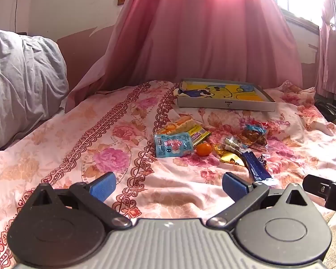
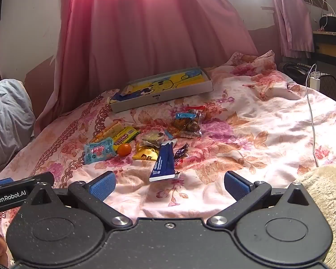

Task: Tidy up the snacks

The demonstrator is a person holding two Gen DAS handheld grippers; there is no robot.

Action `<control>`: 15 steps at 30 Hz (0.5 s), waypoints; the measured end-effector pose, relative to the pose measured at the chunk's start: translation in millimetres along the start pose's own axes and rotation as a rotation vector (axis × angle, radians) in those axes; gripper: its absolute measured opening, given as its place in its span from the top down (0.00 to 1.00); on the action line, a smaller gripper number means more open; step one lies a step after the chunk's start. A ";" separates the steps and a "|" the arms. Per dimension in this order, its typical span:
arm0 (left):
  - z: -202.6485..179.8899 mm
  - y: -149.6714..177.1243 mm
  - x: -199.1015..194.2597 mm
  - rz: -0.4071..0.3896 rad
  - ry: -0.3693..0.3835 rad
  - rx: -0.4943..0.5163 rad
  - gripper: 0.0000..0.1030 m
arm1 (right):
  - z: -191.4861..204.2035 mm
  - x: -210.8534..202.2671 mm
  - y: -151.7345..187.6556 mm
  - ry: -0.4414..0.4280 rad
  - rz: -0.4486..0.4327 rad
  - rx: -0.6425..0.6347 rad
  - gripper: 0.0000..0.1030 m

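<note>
- I'm over a bed (image 1: 114, 121) with a pink floral sheet, rumpled toward the far right corner; pink curtains (image 1: 190, 40) hang behind it, sun glaring through the window at top right.
- A grey pillow (image 1: 18, 80) bulges at the left edge of the bed.
- The shallow grey box (image 1: 226, 105) with a yellow cartoon lining sits at the far side of the bed, near the curtains.
- The snacks lie in a loose cluster mid-bed, between me and the box: a light-blue packet (image 1: 173, 145), a small orange (image 1: 204, 149) just right of it, a yellow-green wrapper (image 2: 125, 134) behind them, a gold sachet (image 2: 145, 154), a dark-blue stick pack (image 2: 164, 163) nearest me, and a clear bag of brown pieces (image 2: 188, 123) farthest right.
- A white cable (image 2: 311, 116) trails down the bed's right side; a fuzzy cream blanket (image 2: 324, 192) is cut off at the right edge.
- Print on the wrappers is too blurred to read; the small dark sweet beside the stick pack I can't identify.
- My left tongs (image 1: 168, 185) hover low over the sheet, spread wide, pinching nothing.
- My right tongs (image 2: 170, 185) hang alongside, also spread wide and empty, the stick pack just ahead of them.
</note>
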State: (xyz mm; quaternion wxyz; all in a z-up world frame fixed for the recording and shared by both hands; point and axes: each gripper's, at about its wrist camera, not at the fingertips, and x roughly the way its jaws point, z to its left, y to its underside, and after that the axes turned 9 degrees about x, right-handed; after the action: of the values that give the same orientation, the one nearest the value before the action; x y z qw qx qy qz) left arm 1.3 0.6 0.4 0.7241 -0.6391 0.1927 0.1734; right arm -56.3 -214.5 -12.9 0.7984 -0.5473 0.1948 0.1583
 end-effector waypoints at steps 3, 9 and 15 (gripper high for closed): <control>0.2 -0.1 -0.4 -0.002 -0.001 0.000 0.00 | 0.4 0.2 0.1 0.002 0.000 0.000 0.01; 1.4 2.4 -1.4 -0.001 -0.001 0.000 0.00 | 0.7 0.6 0.4 0.002 0.002 -0.002 0.01; -0.9 0.6 -2.0 -0.001 -0.001 -0.001 0.00 | 1.1 1.0 0.7 0.003 0.002 -0.003 0.01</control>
State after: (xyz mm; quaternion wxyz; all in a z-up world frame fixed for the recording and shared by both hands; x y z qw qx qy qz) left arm -0.8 -0.2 0.8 0.7240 -0.6395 0.1917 0.1734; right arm -55.7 -213.2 -13.5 0.7972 -0.5485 0.1962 0.1584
